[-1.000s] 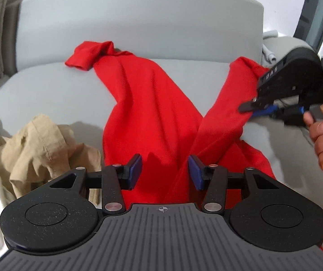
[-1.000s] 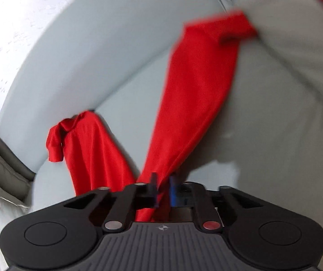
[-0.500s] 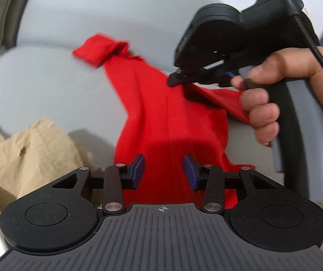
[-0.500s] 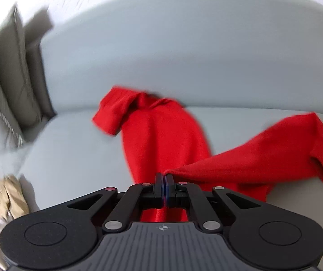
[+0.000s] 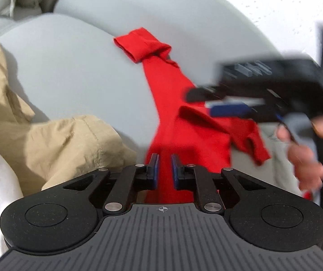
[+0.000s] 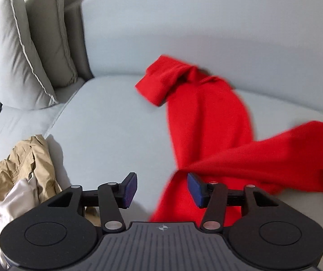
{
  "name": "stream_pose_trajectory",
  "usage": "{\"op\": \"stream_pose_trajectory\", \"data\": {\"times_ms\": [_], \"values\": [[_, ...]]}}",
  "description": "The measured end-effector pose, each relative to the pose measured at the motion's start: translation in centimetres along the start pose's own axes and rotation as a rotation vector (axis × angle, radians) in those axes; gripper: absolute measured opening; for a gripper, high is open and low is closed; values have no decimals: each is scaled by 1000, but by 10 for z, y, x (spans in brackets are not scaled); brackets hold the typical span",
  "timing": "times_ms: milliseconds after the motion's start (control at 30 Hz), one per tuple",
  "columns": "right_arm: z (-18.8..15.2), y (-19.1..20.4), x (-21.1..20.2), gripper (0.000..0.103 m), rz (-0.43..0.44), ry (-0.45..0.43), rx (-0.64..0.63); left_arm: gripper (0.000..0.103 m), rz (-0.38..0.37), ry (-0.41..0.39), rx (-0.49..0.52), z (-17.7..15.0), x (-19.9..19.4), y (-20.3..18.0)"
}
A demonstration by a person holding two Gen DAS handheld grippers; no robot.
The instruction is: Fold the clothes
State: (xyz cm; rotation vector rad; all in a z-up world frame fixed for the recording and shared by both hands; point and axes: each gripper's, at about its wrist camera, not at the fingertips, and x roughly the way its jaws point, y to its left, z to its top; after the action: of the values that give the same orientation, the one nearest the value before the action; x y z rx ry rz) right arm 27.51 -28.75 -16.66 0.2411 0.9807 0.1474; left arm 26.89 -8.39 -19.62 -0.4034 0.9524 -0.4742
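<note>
The left wrist view shows the right hand-held gripper (image 5: 224,106), blurred, above the red shirt (image 5: 175,103); only the right wrist view shows the grey cushions (image 6: 26,52). The shirt lies on the grey sofa (image 6: 107,135). Tan clothes (image 5: 48,140) lie beside it. The left hand-held gripper (image 5: 163,169) is narrowly parted over red cloth, gripping nothing visible. The right one (image 6: 161,189) is wide apart, empty.

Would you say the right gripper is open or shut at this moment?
Open: the right gripper shows a wide gap between its fingers, with nothing held; the red garment lies loose on the sofa.
</note>
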Motion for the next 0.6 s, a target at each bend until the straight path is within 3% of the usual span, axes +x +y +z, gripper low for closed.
{"op": "stream_pose_trajectory", "data": {"times_ms": [167, 333, 533, 600], "values": [[-58, -30, -26, 38, 14, -9, 107, 23, 39, 26, 82, -6, 7, -13], [-118, -47, -32, 38, 8, 13, 173, 30, 100, 44, 157, -12, 27, -28], [-146, -52, -42, 35, 1, -8, 205, 25, 178, 71, 180, -13, 58, -29], [-149, -52, -44, 37, -7, -5, 199, 15, 181, 74, 191, -14, 60, -28]]}}
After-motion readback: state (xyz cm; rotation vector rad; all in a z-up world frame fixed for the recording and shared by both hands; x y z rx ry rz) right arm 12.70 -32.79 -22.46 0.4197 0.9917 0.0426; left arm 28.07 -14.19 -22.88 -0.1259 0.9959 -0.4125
